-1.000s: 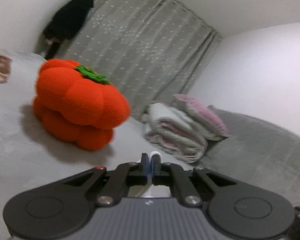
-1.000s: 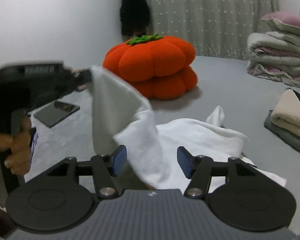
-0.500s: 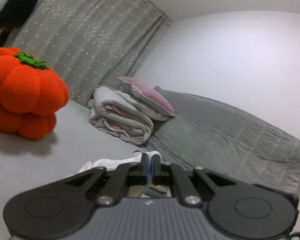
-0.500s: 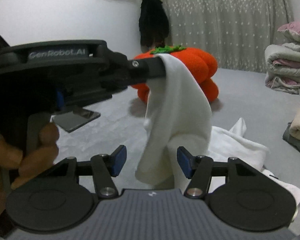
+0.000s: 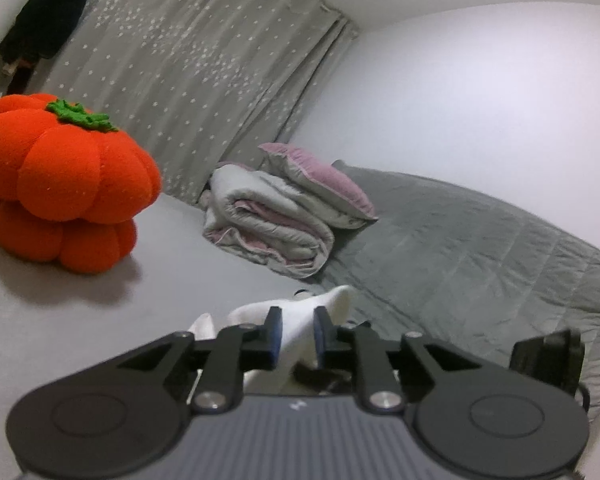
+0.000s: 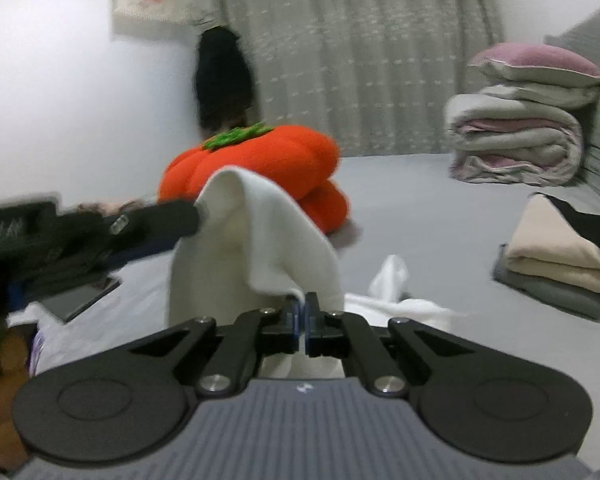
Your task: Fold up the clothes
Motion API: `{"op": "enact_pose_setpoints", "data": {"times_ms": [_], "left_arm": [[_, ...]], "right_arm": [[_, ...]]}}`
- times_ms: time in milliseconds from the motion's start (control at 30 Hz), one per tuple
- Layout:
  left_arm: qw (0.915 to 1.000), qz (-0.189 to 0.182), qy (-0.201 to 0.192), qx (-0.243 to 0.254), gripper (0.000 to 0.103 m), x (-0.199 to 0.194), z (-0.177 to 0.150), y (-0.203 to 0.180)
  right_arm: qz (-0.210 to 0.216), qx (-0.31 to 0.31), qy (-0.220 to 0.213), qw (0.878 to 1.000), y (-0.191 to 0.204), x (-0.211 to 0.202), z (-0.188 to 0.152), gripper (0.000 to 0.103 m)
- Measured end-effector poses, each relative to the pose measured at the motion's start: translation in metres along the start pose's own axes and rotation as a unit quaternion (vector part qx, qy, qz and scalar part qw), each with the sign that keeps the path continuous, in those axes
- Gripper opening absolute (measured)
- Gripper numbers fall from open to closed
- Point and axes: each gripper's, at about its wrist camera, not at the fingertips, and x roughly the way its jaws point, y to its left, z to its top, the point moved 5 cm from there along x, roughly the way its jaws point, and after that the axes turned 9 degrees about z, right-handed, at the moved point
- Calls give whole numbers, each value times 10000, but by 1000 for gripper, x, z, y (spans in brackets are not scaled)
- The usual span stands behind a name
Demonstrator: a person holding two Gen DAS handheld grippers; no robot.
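Above the grey bed (image 6: 440, 208), right tool (image 6: 302, 309) is pinching the white garment (image 6: 260, 232); left tool (image 5: 297, 334) is opening, cloth between its jaws.

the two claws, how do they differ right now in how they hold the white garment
The right claw is pinched shut on a lower edge of the white garment. The left claw has a gap between its pads and is opening, with the cloth still between them. The left claw's end of the cloth sits higher than the right claw's. Both are black with blue pads.

Home bedroom: grey bed (image 5: 480, 248), folded quilts (image 5: 268, 220), curtain (image 5: 204, 60).
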Motion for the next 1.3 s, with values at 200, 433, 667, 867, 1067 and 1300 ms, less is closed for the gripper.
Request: {"op": "enact_pose_setpoints", "data": {"times_ms": [200, 433, 667, 867, 1067, 1300], "left_arm": [[9988, 414, 253, 99, 40, 13, -7, 8], [9952, 753, 616, 109, 46, 30, -19, 17], [9919, 831, 865, 430, 50, 43, -33, 9], [9875, 869, 1085, 740, 51, 52, -46, 2], [9807, 954, 1387, 996, 54, 64, -62, 1], [9707, 1104, 1747, 1224, 59, 83, -85, -3]], "right_arm": [[-474, 295, -165, 9983, -32, -9, 4, 2], [-1189, 894, -327, 9883, -79, -27, 11, 1], [-1924, 1653, -291, 9668, -131, -51, 5, 2], [-2492, 2157, -120, 9441, -168, -66, -9, 2], [-3009, 2441, 50, 9219, -193, -78, -21, 1], [-2370, 2695, 421, 9324, -190, -77, -27, 14]]}}
